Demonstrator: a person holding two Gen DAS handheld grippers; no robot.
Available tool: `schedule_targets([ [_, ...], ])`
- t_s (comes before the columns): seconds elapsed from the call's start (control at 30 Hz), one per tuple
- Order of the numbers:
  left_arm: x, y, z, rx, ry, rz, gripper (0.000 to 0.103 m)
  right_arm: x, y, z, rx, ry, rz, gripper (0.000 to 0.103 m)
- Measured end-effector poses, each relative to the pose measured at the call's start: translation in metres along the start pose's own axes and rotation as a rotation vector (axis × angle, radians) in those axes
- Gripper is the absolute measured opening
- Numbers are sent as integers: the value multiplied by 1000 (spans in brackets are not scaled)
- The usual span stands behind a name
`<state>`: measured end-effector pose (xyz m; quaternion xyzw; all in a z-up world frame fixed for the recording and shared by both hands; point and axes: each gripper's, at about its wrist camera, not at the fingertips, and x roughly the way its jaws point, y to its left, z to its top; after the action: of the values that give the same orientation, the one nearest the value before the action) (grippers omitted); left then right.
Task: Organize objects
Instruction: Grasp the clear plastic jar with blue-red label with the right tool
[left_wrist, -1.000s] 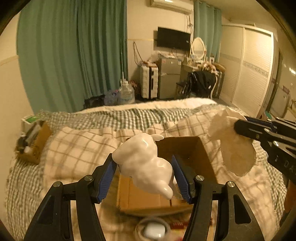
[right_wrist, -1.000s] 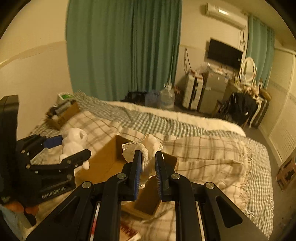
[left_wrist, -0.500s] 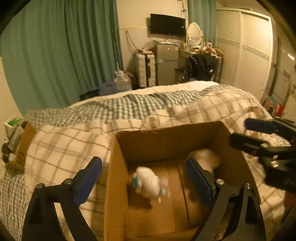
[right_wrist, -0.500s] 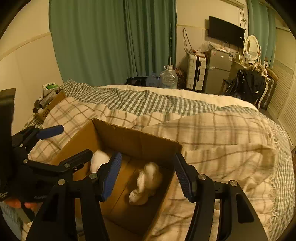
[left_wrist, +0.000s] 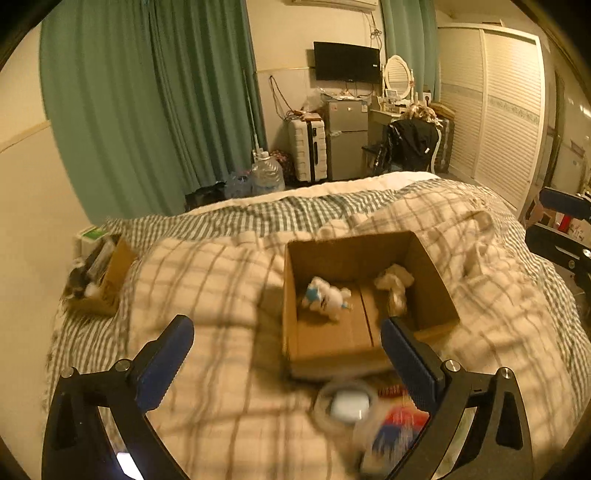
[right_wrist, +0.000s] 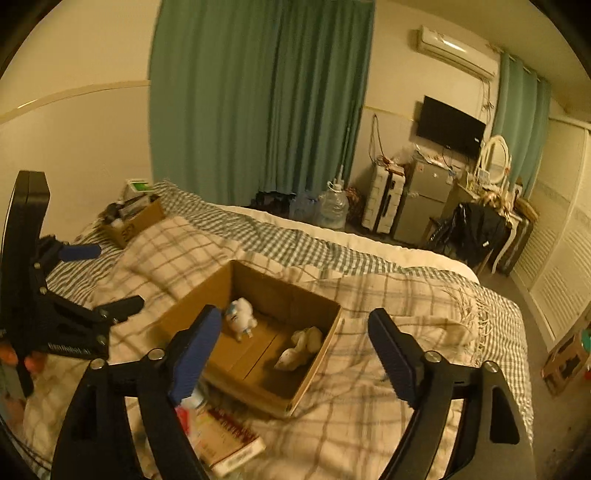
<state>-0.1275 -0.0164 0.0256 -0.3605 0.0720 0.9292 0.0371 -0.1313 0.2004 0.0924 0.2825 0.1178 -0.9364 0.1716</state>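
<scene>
With toy (left_wrist: 327, 295) and cloth (left_wrist: 393, 282) inside the box (left_wrist: 332, 345), I hold both grippers (left_wrist: 284, 360) (right_wrist: 295, 350) spread, empty; next: items in front of the box.

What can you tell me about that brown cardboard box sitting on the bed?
The cardboard box is plain brown, open at the top with no flaps showing, and sits flat on the checked blanket. Its floor shows a seam down the middle. Inside lie a small white toy figure with blue markings and a crumpled white cloth, apart from each other. Neither hand-held gripper touches it.
</scene>
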Motion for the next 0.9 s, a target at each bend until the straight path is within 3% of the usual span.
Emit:
schedule_targets([
  [0.17, -36, 9, -43, -56, -5, 28, 103, -40, 25, -24, -12, 12, 77, 93],
  [0.27, -34, 6, -70, -104, 2, 42, 103, -40, 46, -49, -40, 46, 87, 94],
  [0.4, -15, 9, -106, -201, 37, 86, 103, -7, 73, -87, -56, 130, 89, 94],
  [0.5, -2, 14, -126, -206, 75, 107, 103, 24, 87, -107, -77, 197, 98, 94],
  [0.8, 25, 34, -137, -207, 113, 137, 103, 94, 122, -135, -116, 363, 176, 94],
  [0.87, 28, 35, -137, -199, 114, 138, 103, 101, 125, -140, -122, 390, 170, 80],
  [0.9, 30, 35, -138, -202, 122, 131, 103, 103, 126, -142, -112, 406, 173, 65],
])
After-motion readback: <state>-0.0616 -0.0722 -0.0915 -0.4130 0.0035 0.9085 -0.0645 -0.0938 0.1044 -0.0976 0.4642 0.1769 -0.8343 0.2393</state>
